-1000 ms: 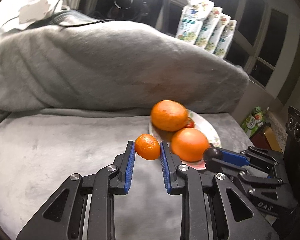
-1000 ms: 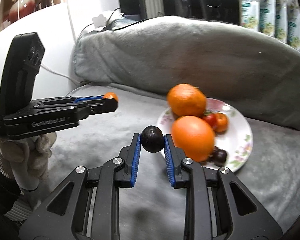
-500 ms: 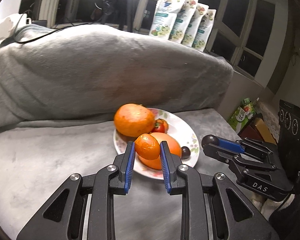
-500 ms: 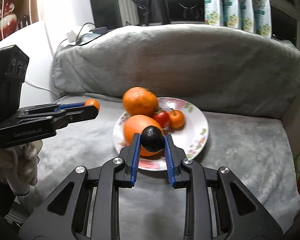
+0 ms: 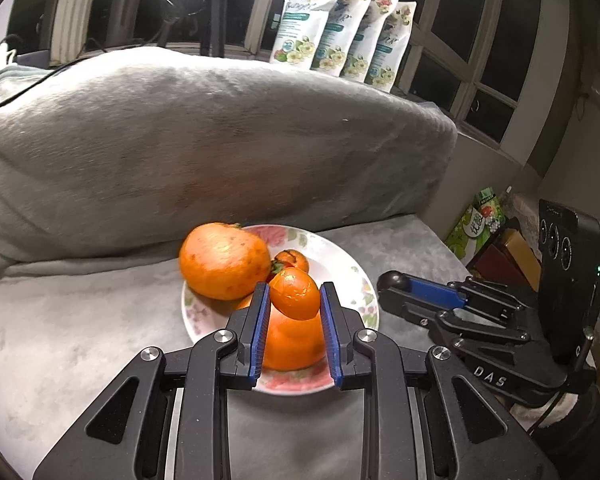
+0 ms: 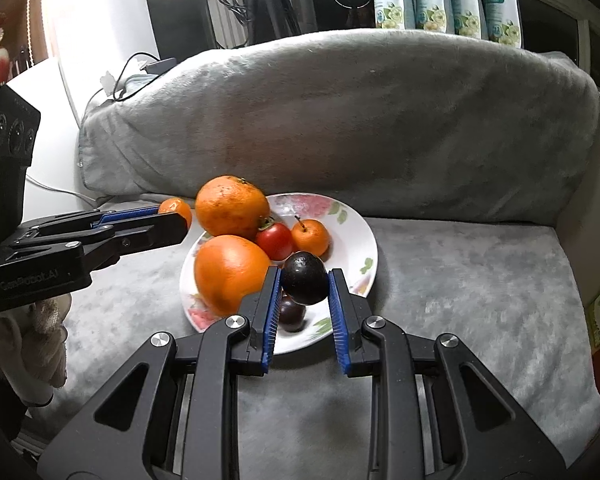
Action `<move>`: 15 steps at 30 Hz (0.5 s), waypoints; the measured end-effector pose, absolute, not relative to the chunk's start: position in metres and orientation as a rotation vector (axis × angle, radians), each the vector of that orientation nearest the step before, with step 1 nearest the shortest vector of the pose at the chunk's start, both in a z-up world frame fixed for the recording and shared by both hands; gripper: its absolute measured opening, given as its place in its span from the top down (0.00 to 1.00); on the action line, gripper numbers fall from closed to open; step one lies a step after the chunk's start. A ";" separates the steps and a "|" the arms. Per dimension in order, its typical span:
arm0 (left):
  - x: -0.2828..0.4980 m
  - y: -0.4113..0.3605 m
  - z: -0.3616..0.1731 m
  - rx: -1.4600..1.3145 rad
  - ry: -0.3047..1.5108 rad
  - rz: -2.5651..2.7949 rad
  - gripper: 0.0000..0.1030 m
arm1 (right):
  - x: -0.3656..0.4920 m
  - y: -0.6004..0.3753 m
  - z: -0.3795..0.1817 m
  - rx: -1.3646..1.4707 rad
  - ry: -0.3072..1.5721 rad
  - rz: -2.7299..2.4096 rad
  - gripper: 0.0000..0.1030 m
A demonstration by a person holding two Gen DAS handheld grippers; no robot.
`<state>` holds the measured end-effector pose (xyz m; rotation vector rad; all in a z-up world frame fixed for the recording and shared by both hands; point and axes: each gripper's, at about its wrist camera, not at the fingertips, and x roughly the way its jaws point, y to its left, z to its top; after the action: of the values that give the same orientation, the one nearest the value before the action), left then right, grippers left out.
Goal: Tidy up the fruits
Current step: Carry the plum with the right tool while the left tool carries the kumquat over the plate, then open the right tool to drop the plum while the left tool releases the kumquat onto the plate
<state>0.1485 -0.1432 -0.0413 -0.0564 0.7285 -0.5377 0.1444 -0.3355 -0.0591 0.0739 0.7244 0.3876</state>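
A flowered white plate (image 6: 356, 240) sits on a grey blanket and holds two large oranges (image 6: 230, 206) (image 6: 228, 272), a red tomato (image 6: 275, 241), a small mandarin (image 6: 310, 237) and a dark plum (image 6: 293, 313). My left gripper (image 5: 294, 304) is shut on a small mandarin (image 5: 294, 294), held over the plate's front edge (image 5: 364, 276); it also shows in the right wrist view (image 6: 172, 220). My right gripper (image 6: 305, 292) is shut on a dark plum (image 6: 305, 278) above the plate's near side; it shows in the left wrist view (image 5: 392, 284).
A large grey cushion (image 6: 340, 120) rises right behind the plate. Refill pouches (image 5: 340, 36) stand on the sill behind it. Boxes and packets (image 5: 496, 240) lie past the blanket's right edge. A cable (image 6: 132, 76) runs over the cushion's left end.
Both grippers have moved in toward the plate with their fruits still held. The mandarin and the plum now hang over the plate rather than beside it.
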 end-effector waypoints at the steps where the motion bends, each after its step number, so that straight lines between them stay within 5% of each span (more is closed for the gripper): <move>1: 0.151 -0.146 -0.042 -0.055 0.733 -0.540 0.77 | 0.146 -0.336 -0.061 0.075 0.727 0.387 0.76; 15: 0.159 -0.158 -0.048 -0.045 0.747 -0.544 0.77 | 0.159 -0.338 -0.071 0.089 0.758 0.394 0.76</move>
<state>0.1590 -0.1575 -0.0475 -0.0446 0.7473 -0.5444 0.1591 -0.3383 -0.0714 0.0888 0.7579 0.3938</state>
